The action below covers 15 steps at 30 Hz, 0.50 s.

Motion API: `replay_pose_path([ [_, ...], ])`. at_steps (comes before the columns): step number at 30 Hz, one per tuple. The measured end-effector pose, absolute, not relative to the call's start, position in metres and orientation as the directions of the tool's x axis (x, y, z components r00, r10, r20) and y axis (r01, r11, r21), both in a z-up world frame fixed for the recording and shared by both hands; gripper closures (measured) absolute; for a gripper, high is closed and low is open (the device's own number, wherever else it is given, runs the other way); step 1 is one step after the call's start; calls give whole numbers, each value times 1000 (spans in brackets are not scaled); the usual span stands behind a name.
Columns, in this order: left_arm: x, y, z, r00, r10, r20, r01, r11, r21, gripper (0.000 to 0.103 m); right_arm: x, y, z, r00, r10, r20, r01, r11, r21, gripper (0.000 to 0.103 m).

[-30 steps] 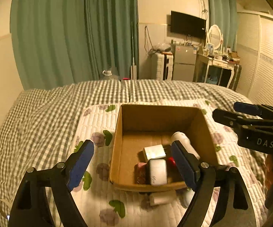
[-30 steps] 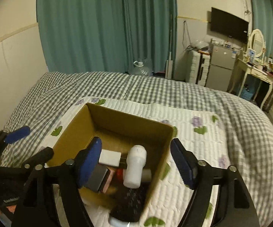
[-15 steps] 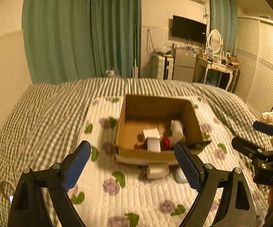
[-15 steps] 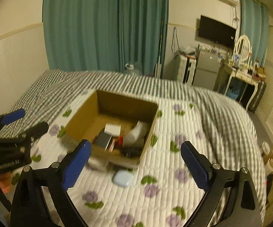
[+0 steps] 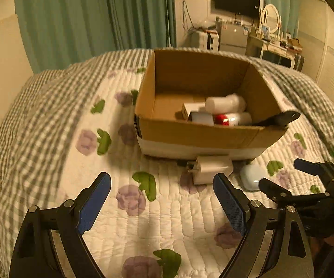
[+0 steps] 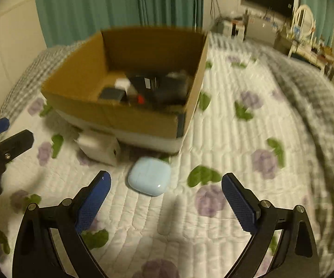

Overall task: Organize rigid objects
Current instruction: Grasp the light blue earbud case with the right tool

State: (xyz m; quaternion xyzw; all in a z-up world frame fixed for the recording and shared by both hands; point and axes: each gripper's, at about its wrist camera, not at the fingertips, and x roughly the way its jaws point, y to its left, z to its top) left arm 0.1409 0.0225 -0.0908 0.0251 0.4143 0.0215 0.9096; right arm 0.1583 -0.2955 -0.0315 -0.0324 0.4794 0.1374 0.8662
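Observation:
A cardboard box (image 5: 199, 136) (image 6: 125, 118) stands on the floral quilt and holds several items, among them a white bottle (image 5: 224, 103) and a red-and-white tube (image 5: 231, 118). A black object (image 5: 278, 119) leans over its right rim. A white charger block (image 5: 210, 168) (image 6: 98, 147) and a pale blue earbud case (image 6: 149, 176) (image 5: 251, 178) lie on the quilt in front of the box. My left gripper (image 5: 162, 202) is open and empty, low over the quilt before the charger. My right gripper (image 6: 165, 199) is open and empty, just short of the earbud case.
The quilt (image 5: 129, 199) covers a bed with a grey checked blanket (image 5: 39, 106). Green curtains (image 5: 92, 20), a wall TV (image 5: 236, 0), a fridge and a dresser stand at the back. Wardrobe doors are at the right.
Both grippers pulled back and up from the box, then dropped down close to the quilt in front of it. The charger and earbud case now sit just ahead of the open fingers.

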Motion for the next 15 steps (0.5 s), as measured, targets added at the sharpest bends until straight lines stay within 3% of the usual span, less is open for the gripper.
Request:
replay_pose_path([
  [9,147,23,-114,596,71,-800,-42,997,58,11,190,-285,-71,385,286,-877,-274,943,187,45],
  [15,152,6,-118,577,45,-815,-17,999,43,11,181,-301,-66,429,284,-858,-222,953,205,45],
])
